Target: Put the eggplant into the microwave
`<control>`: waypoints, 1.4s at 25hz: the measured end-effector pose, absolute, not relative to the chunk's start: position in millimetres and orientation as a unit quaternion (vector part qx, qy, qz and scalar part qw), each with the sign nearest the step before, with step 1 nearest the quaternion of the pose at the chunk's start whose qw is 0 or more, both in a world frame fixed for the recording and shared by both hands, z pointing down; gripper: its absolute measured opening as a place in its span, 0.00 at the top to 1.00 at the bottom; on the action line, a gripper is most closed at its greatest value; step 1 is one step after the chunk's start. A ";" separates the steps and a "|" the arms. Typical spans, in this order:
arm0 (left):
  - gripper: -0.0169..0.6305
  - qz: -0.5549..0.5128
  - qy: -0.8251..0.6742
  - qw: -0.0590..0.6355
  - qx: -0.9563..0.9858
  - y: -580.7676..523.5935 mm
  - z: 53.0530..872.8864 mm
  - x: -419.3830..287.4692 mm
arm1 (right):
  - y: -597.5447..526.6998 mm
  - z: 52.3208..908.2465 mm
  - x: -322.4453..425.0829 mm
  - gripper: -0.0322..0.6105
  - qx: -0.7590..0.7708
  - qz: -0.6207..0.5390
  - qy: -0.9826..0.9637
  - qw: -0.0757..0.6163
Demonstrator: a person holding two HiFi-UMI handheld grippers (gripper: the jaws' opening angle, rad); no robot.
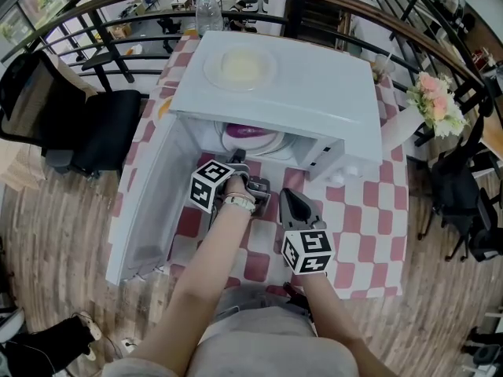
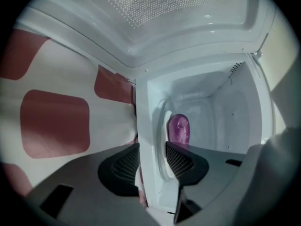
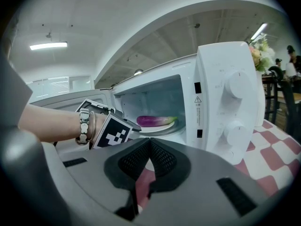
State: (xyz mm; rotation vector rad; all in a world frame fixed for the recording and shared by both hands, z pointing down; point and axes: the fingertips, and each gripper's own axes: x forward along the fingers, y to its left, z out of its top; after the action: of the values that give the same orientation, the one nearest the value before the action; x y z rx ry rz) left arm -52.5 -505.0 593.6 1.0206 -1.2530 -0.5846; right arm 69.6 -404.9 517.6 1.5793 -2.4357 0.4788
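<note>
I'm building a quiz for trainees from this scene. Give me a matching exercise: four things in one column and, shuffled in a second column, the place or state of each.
Column one
1. eggplant
2. bottle
3. left tongs
4. right tongs

Column two
A. shut, nothing between the jaws
B. inside the microwave
C. open, jaws apart
D. behind the microwave

Pairs: 1-B, 2-D, 3-C, 4-A
</note>
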 end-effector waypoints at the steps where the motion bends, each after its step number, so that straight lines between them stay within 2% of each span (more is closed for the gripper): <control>1: 0.71 -0.259 -0.553 0.652 0.449 -506.1 594.4 -52.6 | -404.5 517.6 69.6 0.91 0.534 0.162 -0.823 0.100; 21: 0.55 -0.263 -0.551 0.656 0.443 -524.1 601.2 -48.8 | -398.8 521.3 71.0 0.91 0.540 0.171 -0.818 0.101; 35: 0.54 -0.251 -0.533 0.662 0.463 -521.9 597.9 -40.6 | -405.5 516.3 77.8 0.91 0.545 0.159 -0.817 0.100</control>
State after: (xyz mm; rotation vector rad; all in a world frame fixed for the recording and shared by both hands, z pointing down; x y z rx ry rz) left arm -40.6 -521.9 597.9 1.0470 -1.2041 -0.5683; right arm 77.8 -405.5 516.3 1.6102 -2.4165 0.4695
